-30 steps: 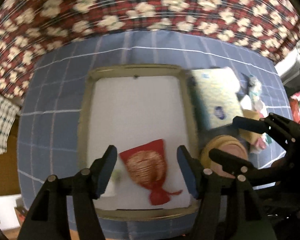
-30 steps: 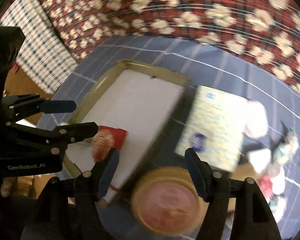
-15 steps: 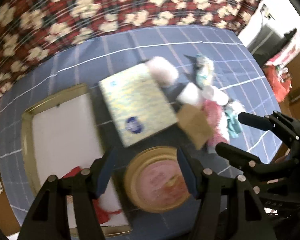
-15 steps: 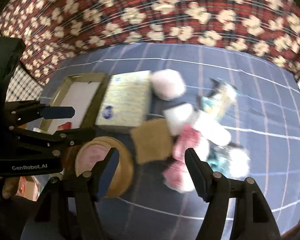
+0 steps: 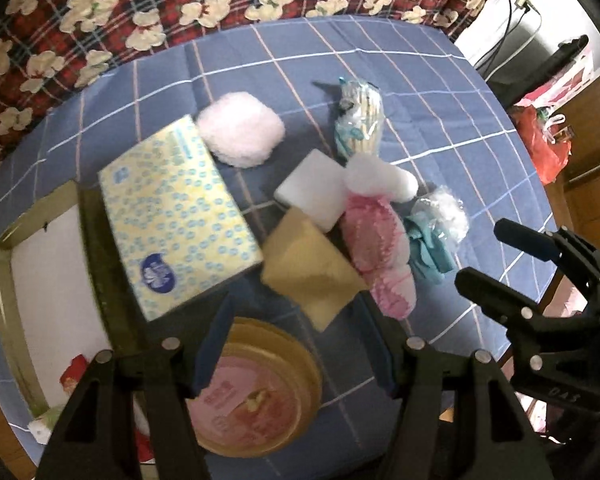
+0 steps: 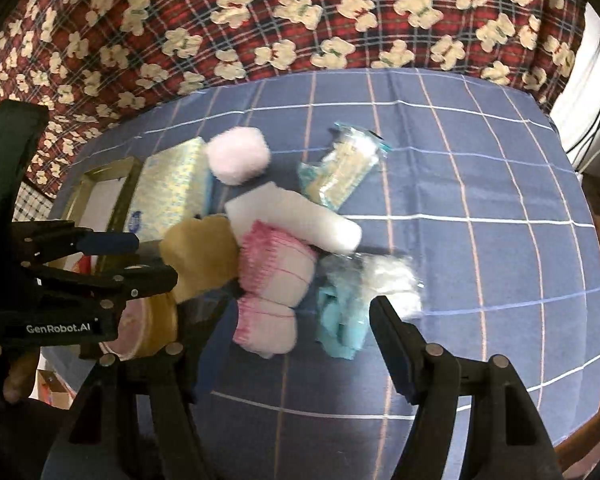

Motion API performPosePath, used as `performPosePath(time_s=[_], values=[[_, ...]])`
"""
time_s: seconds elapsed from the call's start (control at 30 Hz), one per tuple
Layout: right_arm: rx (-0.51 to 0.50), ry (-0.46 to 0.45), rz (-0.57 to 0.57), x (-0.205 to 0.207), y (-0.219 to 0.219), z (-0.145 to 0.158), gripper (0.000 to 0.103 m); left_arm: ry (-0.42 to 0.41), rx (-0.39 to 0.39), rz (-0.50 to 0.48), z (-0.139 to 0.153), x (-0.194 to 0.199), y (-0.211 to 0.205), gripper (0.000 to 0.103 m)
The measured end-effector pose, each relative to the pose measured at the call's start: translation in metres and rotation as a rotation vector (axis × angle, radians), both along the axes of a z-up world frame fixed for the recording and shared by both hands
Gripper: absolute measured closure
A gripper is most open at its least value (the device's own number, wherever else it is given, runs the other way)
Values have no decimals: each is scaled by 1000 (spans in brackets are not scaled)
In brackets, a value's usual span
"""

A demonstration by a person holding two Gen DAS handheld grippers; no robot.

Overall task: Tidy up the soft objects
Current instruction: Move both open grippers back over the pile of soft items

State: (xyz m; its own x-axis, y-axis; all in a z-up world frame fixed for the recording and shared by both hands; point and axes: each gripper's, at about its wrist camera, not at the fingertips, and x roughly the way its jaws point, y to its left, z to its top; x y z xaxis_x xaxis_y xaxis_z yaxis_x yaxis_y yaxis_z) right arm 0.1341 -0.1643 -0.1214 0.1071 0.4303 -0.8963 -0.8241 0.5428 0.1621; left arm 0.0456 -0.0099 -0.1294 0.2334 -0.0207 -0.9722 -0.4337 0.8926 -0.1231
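Observation:
A pile of soft things lies on the blue checked cloth: a pink pompom [image 5: 239, 134] [image 6: 237, 155], a white sponge block [image 5: 312, 188] [image 6: 295, 216], a tan sponge [image 5: 312, 268] [image 6: 201, 256], a pink-and-white fluffy cloth [image 5: 380, 248] [image 6: 273, 292], a teal cloth with a white bagged fluff [image 5: 434, 232] [image 6: 352, 308], and a wrapped packet [image 5: 360, 120] [image 6: 344, 174]. My left gripper [image 5: 295, 344] is open and empty above the tan sponge's near edge. My right gripper [image 6: 295, 344] is open and empty over the pink cloth and teal cloth.
A yellow tissue pack [image 5: 175, 212] lies beside a gold-rimmed white tray [image 5: 3, 280] that holds a red pouch [image 5: 73, 372]. A round gold tin with a pink lid [image 5: 259, 392] sits near the front edge. Red floral fabric [image 6: 259, 20] lies behind the table.
Both grippers have swung right, from over the tray and red pouch to over the pile of soft objects. Both stay open and empty.

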Motion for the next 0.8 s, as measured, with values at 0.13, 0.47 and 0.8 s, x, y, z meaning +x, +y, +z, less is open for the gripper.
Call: performPosePath(time_s=[0.13, 0.47, 0.8], values=[[-22, 1, -10, 12, -7, -5, 33, 12, -23, 6, -9, 9, -2, 37], [-70, -19, -26, 34, -15, -15, 33, 36, -37, 23, -23, 25, -5, 47], [-85, 5, -74, 61, -12, -33, 33, -4, 17, -15, -8, 25, -8, 67]])
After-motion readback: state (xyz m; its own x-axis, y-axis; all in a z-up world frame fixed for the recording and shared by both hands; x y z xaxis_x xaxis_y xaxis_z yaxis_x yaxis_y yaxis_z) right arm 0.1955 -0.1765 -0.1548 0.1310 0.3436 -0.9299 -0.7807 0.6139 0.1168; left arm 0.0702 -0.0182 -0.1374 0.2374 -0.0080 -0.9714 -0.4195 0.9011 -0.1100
